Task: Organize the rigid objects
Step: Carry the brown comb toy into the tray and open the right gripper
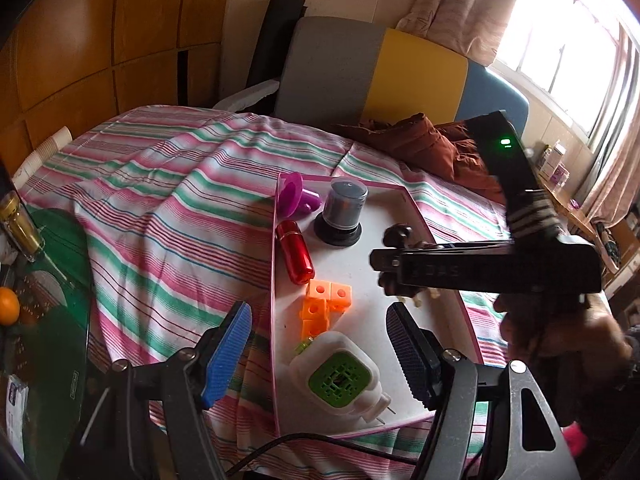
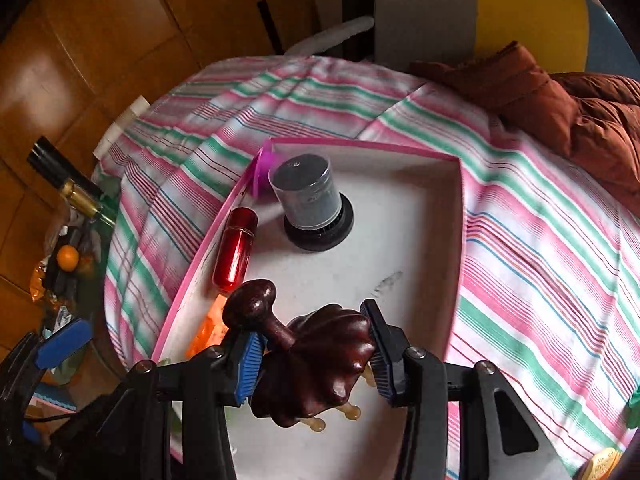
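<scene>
The right claw (image 2: 314,356) grips the dark wooden massager (image 2: 316,364) above the pink-rimmed tray (image 2: 456,216); left claw (image 1: 320,354) open.

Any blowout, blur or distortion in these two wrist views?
Left wrist view: window blown out white at upper right, right gripper motion-smeared, fisheye bends the room edges. Right wrist view: striped cloth and tray streaked by motion, dark wooden massager in the pads stays sharp, with glossy highlights.

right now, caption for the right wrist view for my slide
Right gripper clamps a dark wooden massager above the pink-edged tray holding a red capsule and a disc spindle.
</scene>
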`<state>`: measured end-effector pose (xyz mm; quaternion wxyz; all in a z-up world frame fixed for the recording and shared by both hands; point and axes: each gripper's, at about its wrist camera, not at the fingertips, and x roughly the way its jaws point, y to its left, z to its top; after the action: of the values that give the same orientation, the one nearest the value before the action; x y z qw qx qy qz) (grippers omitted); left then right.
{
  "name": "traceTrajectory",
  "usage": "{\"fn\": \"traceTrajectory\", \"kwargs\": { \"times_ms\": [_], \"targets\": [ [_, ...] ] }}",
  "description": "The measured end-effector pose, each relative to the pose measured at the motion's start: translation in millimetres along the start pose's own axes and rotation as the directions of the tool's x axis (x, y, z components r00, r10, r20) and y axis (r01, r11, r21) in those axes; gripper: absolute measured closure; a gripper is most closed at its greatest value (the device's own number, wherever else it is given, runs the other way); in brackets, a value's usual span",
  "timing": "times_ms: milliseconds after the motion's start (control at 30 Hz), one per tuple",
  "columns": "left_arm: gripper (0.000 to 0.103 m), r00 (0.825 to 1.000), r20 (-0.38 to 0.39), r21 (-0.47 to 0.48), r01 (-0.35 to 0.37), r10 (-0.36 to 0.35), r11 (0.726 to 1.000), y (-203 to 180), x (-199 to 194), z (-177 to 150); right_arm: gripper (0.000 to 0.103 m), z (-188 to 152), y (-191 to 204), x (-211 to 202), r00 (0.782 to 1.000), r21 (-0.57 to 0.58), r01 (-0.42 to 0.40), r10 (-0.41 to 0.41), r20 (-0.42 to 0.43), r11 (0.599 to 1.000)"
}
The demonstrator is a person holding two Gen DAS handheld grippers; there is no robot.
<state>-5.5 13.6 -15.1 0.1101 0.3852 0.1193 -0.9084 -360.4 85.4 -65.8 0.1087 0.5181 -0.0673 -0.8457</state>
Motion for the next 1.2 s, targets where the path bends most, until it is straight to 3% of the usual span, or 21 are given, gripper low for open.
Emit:
{"fn": "traceTrajectory", "kwargs": {
  "times_ms": [233, 467, 700, 1200],
  "targets": [
    [0.033, 1.000, -0.009, -0.019, -0.001, 0.001, 1.000, 6, 4, 1, 0.056, 15, 2, 31, 1.000, 0.038, 0.012, -0.012, -0.020, 0.999],
    [0.033, 1.000, -0.020, -0.026, 0.001, -0.001, 1.000, 8, 8, 0, 0.050, 24, 4, 41, 0.999, 0.070, -0.044, 0.046, -0.027, 0.997],
    [0.032, 1.000, -0.021, -0.026, -0.001, 0.000, 1.000, 6, 7, -2, 0.034, 22, 1, 27, 0.998, 0.094, -0.062, 0.062, 0.007, 0.994],
    [0.032, 1.000, 0.000, -0.001, -0.016, 0.016, 1.000, -1, -5, -2, 0.034, 2, -4, -22, 0.992, 0.102, -0.070, 0.058, 0.116, 0.992]
  ]
}}
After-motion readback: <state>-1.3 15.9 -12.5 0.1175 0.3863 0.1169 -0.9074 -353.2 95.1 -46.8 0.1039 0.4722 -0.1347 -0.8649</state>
